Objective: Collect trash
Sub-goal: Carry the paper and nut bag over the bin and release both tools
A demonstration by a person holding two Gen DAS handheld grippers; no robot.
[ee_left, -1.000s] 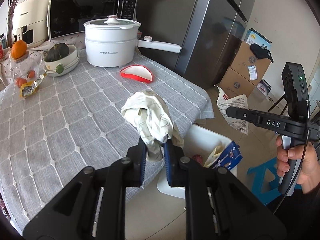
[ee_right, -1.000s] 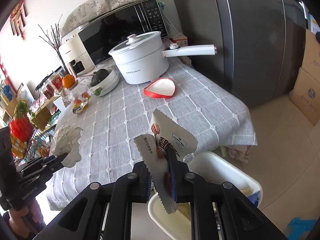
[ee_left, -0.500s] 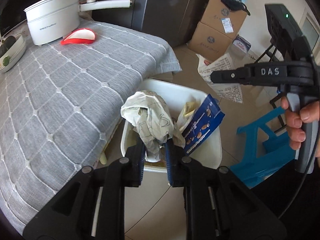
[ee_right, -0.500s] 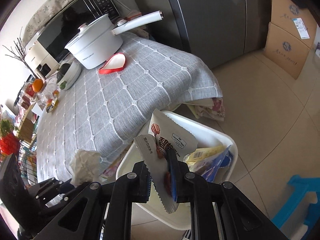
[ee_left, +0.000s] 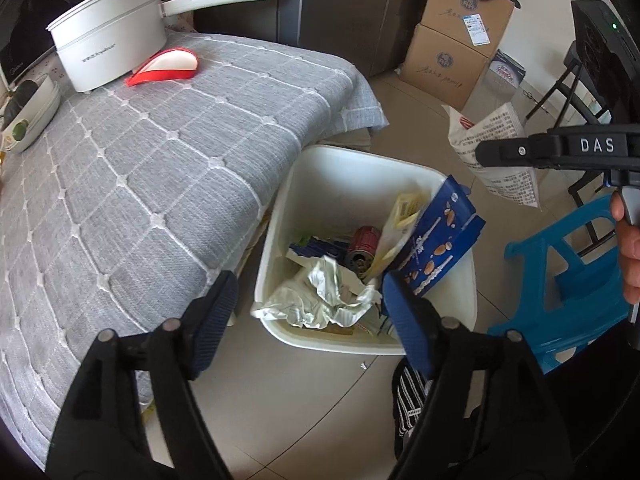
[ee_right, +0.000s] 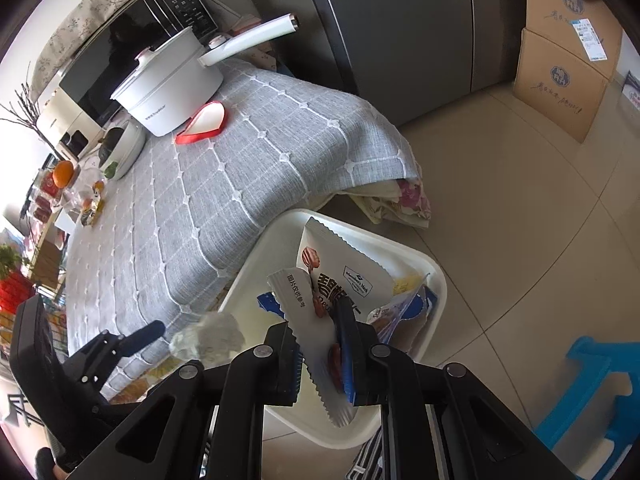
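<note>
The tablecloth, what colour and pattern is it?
The tablecloth is grey with a white diamond grid, clearest in the left wrist view.

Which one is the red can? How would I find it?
Look beside the grey table for the white bin on the floor. The red can lies deep inside, between crumpled paper and a blue bag. It is the only round, red thing there.

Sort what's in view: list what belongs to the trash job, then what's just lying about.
Job:
- white bin
- crumpled paper, in the bin
- snack wrapper, clamped in right gripper
- left gripper, open

Lying about:
- white pot
- red dish
- cardboard boxes
- blue stool
</note>
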